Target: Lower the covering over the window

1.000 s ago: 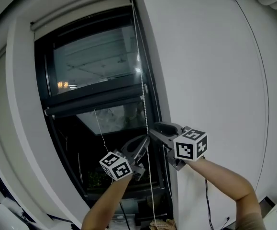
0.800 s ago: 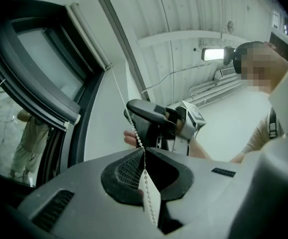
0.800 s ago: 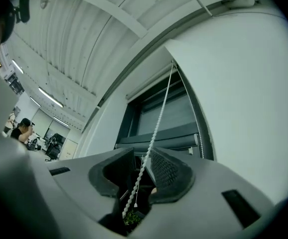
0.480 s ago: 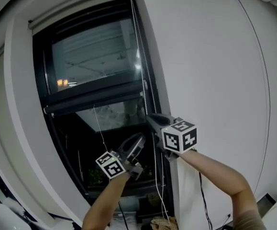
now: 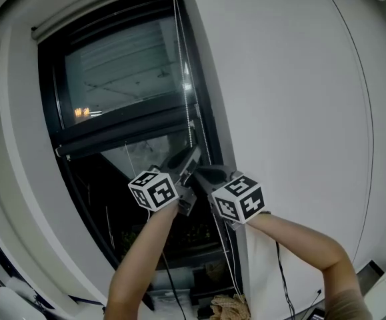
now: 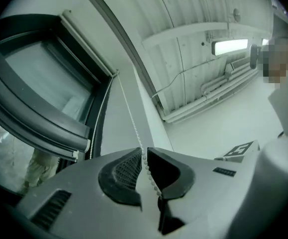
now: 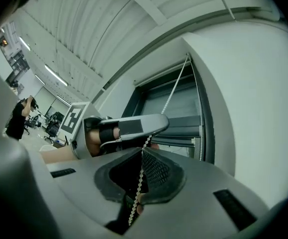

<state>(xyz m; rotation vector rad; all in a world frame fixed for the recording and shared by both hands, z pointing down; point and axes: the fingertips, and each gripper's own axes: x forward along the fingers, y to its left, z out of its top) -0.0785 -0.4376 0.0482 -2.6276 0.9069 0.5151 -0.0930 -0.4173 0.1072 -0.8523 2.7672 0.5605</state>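
Fingers (image 6: 121,171) on the left gripper (image 5: 187,160) have just been easing apart. They sit at a narrow gap with the bead chain (image 6: 130,121) running loose between them, not pinched. The right gripper (image 5: 203,174), just beside it and a bit lower, has just been closing, and its fingers (image 7: 158,173) are clamped on that same chain.

To me it looks like a hand-over-hand pull: right holds, left lets go to take a new bite. I'd keep the right one firm and pull straight along the chain's own line, not out from the wall, so the beads don't skip. I'd close the left only once the chain sits properly between its pads.

The blind (image 5: 99,7) is rolled up at the top of the window (image 5: 119,72), so I reckon most of the lowering is yet to do.

Around it there's dark glass with reflections and a crossbar (image 5: 123,137) halfway down. To the right is bare white wall (image 5: 293,112) with a thin black cable (image 5: 371,139). The main nuisance is the two grippers crowding each other on one chain.
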